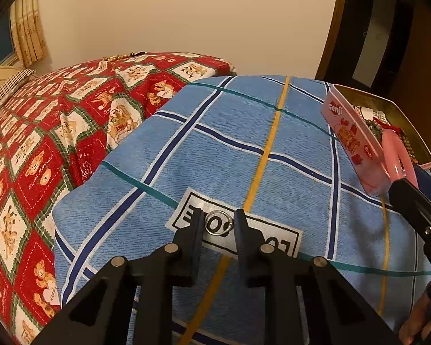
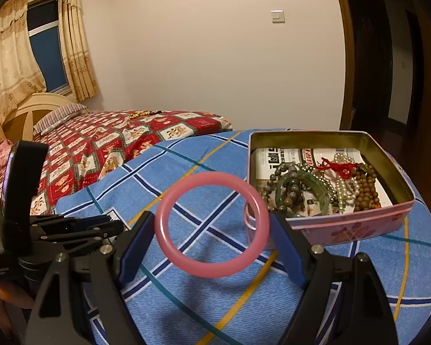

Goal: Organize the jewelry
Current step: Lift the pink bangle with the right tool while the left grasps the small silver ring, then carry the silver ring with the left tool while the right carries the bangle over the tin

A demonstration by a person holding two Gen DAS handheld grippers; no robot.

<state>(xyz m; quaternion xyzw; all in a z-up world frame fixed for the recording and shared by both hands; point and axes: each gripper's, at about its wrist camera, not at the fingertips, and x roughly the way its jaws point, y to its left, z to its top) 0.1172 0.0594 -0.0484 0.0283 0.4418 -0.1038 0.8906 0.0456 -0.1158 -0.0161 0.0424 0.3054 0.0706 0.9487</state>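
Note:
My right gripper [image 2: 212, 227] is shut on a pink bangle [image 2: 186, 263], holding it upright above the blue plaid cloth, just left of the pink tin box [image 2: 359, 230]. The tin holds bead strings, a green bangle [image 2: 278, 192] and a red cord. In the left wrist view the pink bangle [image 1: 393, 155] shows at the tin's [image 1: 347, 135] near side. My left gripper [image 1: 217, 222] is open, its fingers on either side of a thin silver ring [image 1: 208, 230] that lies flat on the cloth's white label.
The blue plaid cloth [image 1: 244, 149] covers a rounded surface. A bed with a red teddy-bear quilt [image 1: 57, 132] lies to the left, with gold beads [image 1: 115, 57] at its far edge. A dark doorway [image 2: 382, 57] stands at the right.

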